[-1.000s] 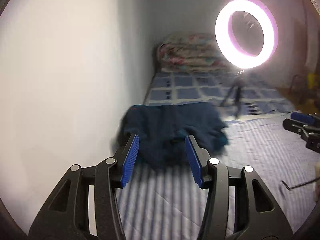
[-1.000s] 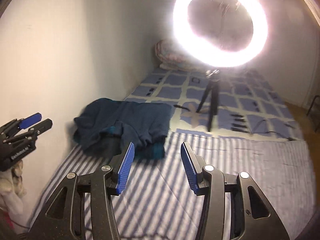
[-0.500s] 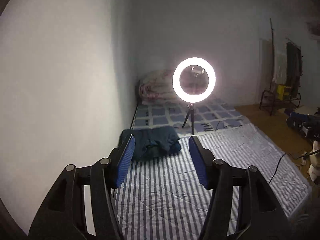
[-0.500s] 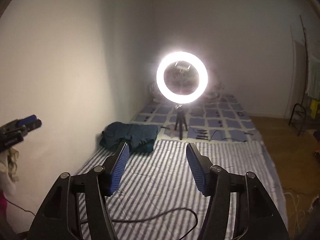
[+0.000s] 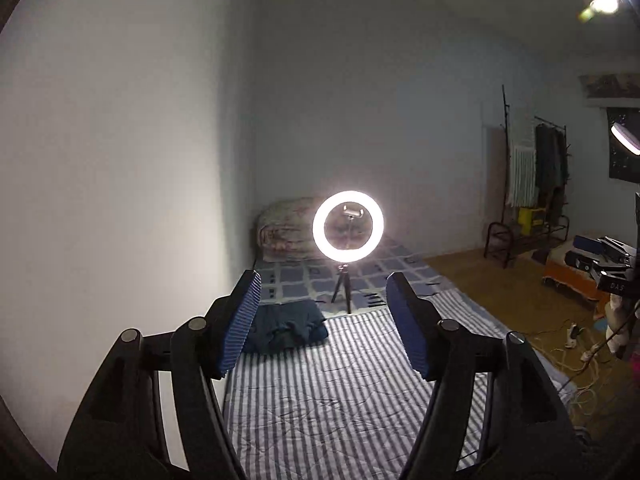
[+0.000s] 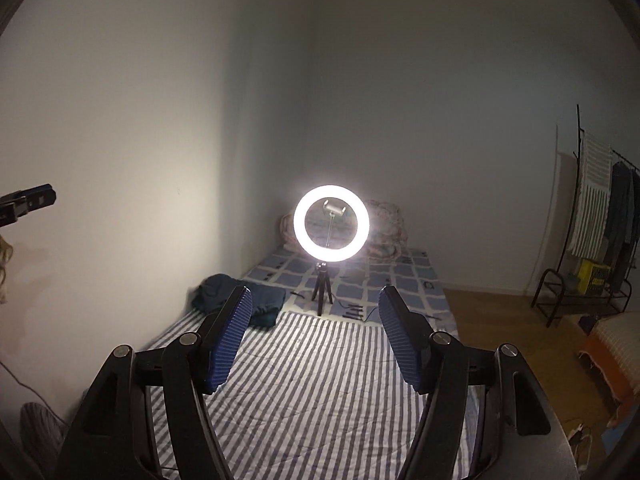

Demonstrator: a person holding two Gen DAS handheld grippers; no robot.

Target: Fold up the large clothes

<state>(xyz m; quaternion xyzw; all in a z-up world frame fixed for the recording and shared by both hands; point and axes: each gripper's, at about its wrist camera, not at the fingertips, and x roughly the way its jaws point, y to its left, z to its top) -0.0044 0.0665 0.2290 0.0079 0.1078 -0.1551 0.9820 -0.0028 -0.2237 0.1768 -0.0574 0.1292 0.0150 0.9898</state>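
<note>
**Both Grippers Spread Wide and Empty, Garment Lying on the Mattress**

Landmark: the glowing white ring light on a short black tripod [image 5: 348,232] [image 6: 331,227], standing on the mattress.

1. Left gripper [image 5: 324,292]: black frame with blue ribbed pads. The jaws stand wide apart with nothing between them. It is held in the air, well short of the ring light, pointing toward it.

2. Right gripper [image 6: 316,308]: same build. The jaws stand wide apart and hold nothing. It also points toward the ring light from well back.

3. Dark teal folded garment [image 5: 286,326] [image 6: 240,298]: lies in a rumpled bundle on the grey-and-white striped sheet [image 5: 340,392] [image 6: 320,380], near the tripod feet, on the side toward the plain white wall [image 5: 120,160]. It is well apart from both grippers.

4. Blue checked bed cover [image 5: 304,280] [image 6: 360,276]: lies under and behind the ring light. The striped sheet adjoins it on the gripper side.

5. Rolled floral quilt [image 5: 280,228] [image 6: 384,224]: lies behind the ring light, against the far wall.

6. Black metal clothes rack with hanging garments [image 5: 536,184] [image 6: 600,232]: stands well beyond the mattress edge, on the wooden floor, on the side of the ring light opposite the white wall.
</note>
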